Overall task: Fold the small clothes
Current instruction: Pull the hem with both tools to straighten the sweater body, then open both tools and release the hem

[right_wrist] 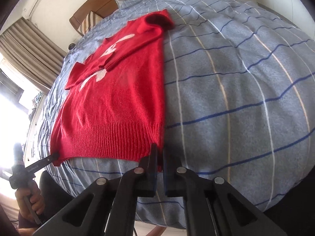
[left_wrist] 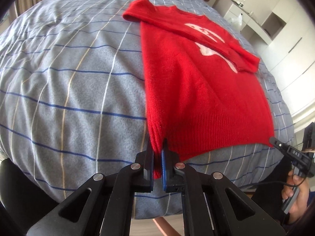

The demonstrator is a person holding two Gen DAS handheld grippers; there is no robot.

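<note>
A red knitted sweater (left_wrist: 196, 82) with a white pattern lies flat on the bed, both sleeves folded across its chest. My left gripper (left_wrist: 157, 143) is shut on the near left corner of the ribbed hem, and red knit shows between its pads. In the right wrist view the sweater (right_wrist: 118, 98) reaches away from me, and my right gripper (right_wrist: 159, 147) is shut on the near right hem corner. Each view also catches the other gripper at the opposite corner: the right gripper (left_wrist: 272, 139) and the left gripper (right_wrist: 56, 155), tips on the hem.
A grey-blue checked cover (left_wrist: 69, 78) spreads over the whole bed. A wooden headboard (right_wrist: 94, 5) and a striped pillow (right_wrist: 88, 22) are at the far end. White cabinets (left_wrist: 275, 23) stand on one side, curtains (right_wrist: 25, 45) on the other. A person's hand (right_wrist: 29, 198) holds the left gripper's handle.
</note>
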